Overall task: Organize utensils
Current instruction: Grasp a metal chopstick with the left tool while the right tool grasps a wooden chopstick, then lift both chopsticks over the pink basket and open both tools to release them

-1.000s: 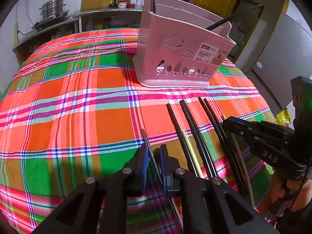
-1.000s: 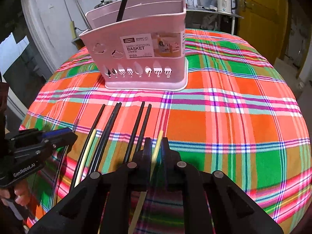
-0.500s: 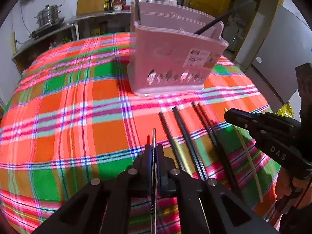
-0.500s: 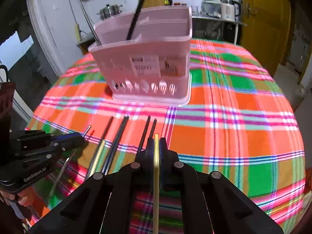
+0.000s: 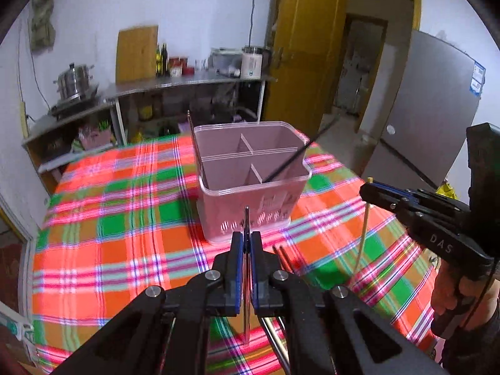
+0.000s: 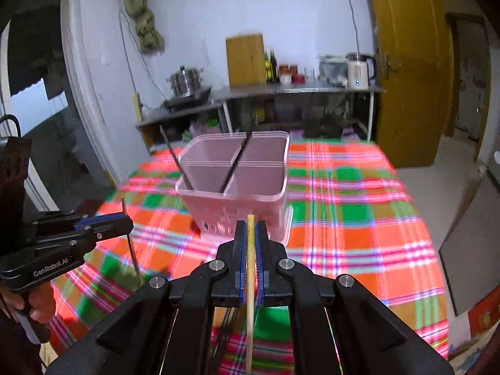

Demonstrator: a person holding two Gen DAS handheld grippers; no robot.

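Observation:
My left gripper (image 5: 247, 240) is shut on a thin grey chopstick (image 5: 246, 218), held upright above the plaid tablecloth (image 5: 125, 218). My right gripper (image 6: 250, 228) is shut on a pale wooden chopstick (image 6: 250, 281), also lifted off the table. Each shows in the other's view: the right gripper (image 5: 368, 189) with its wooden chopstick (image 5: 363, 234), the left gripper (image 6: 126, 218) with its grey chopstick (image 6: 132, 250). The pink divided basket (image 5: 250, 200) (image 6: 237, 200) stands ahead of both, with a black chopstick (image 5: 293, 159) leaning in it. Black chopsticks (image 5: 282, 256) lie on the cloth below.
A second thin stick (image 6: 176, 159) leans at the basket's left side. Behind the table runs a steel counter (image 5: 187, 82) with pots, bottles and a kettle (image 6: 357, 70). A yellow door (image 6: 412, 72) and a grey fridge (image 5: 437, 118) stand to the right.
Both grippers closed on their chopsticks and rose with them off the cloth. The basket, first seen from the side, now shows its open top.

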